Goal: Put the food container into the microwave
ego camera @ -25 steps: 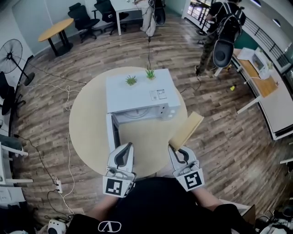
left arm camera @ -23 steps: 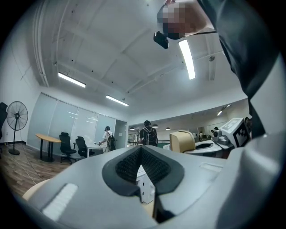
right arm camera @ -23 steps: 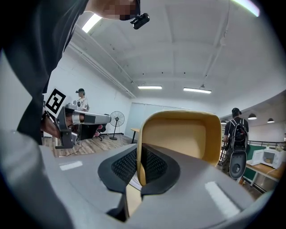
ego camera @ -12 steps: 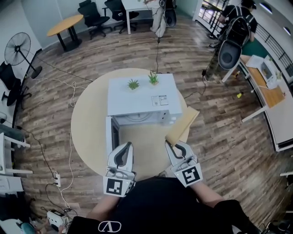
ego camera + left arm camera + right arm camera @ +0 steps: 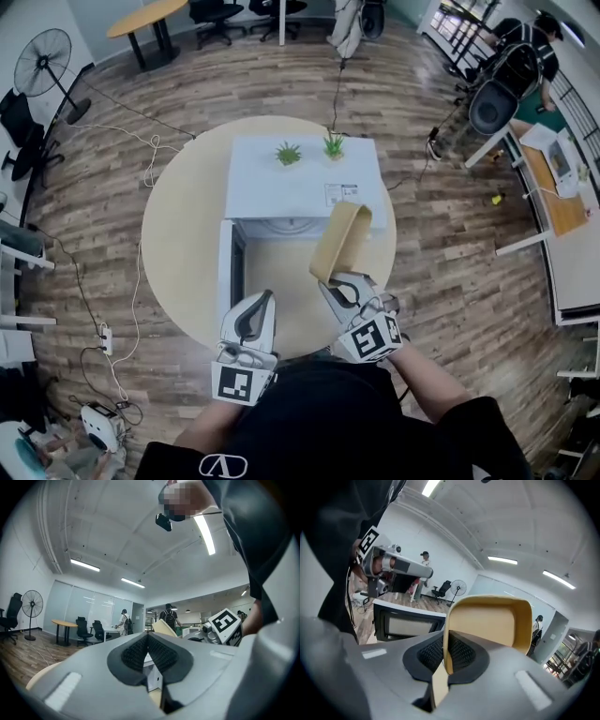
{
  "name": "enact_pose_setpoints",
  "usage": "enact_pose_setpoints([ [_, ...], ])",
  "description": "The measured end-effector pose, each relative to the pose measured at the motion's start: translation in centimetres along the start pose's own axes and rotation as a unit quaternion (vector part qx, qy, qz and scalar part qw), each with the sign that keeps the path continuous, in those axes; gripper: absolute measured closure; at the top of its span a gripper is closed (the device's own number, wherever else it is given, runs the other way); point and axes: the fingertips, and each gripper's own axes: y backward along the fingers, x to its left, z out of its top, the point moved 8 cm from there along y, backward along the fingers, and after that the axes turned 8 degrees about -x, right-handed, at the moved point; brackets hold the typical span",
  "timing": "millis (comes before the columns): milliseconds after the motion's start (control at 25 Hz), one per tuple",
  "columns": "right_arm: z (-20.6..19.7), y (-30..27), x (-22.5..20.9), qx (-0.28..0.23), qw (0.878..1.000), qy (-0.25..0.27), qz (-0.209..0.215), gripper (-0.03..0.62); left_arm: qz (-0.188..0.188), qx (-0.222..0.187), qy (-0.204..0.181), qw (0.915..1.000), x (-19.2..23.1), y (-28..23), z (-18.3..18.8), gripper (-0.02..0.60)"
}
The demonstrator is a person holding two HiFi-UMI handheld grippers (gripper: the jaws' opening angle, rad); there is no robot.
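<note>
A wood floor is lying all around, and a round table is standing on it. A white microwave is sitting on the table. Its door is hanging open on the left side, so the front is showing a dark hole. The tan container is up in the air just in front of that hole, tipped on its side with one end over the microwave's top edge. It is not inside yet. The right gripper is pinching the container's thin wall tight between its two pads. The left gripper is waiting low near the door with its jaws pressed together and nothing in them. Two little green plants are sitting on top of the microwave.
</note>
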Motion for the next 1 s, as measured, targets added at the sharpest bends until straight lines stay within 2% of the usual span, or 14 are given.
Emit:
enact_pose_setpoints([
  [160, -1.8, -3.0, 1.1, 0.04, 0.997, 0.029, 0.067, 0.583, 0.008, 0.004, 0.004, 1.0, 0.9, 0.6, -0.6, 0.581],
  [280, -3.4, -5.0, 2.7, 0.069, 0.988, 0.042, 0.13, 0.583, 0.014, 0.008, 0.01, 0.9998, 1.4, 1.0, -1.1, 0.581],
  [480, -6.8, -8.2, 6.0, 0.126, 0.963, 0.049, 0.235, 0.583, 0.025, 0.013, 0.016, 0.9995, 2.1, 1.7, -1.8, 0.581],
  [600, -9.9, -10.1, 7.4, 0.176, 0.943, 0.052, 0.278, 0.583, 0.033, 0.023, 0.022, 0.999, 2.5, 2.4, -2.4, 0.581],
  [760, -13.1, -13.1, 7.1, 0.235, 0.924, 0.071, 0.293, 0.583, 0.042, 0.032, 0.024, 0.9984, 3.0, 3.4, -3.2, 0.581],
  [1000, -15.7, -17.4, 4.8, 0.286, 0.914, 0.095, 0.273, 0.583, 0.054, 0.043, 0.033, 0.9971, 3.3, 4.6, -4.3, 0.581],
])
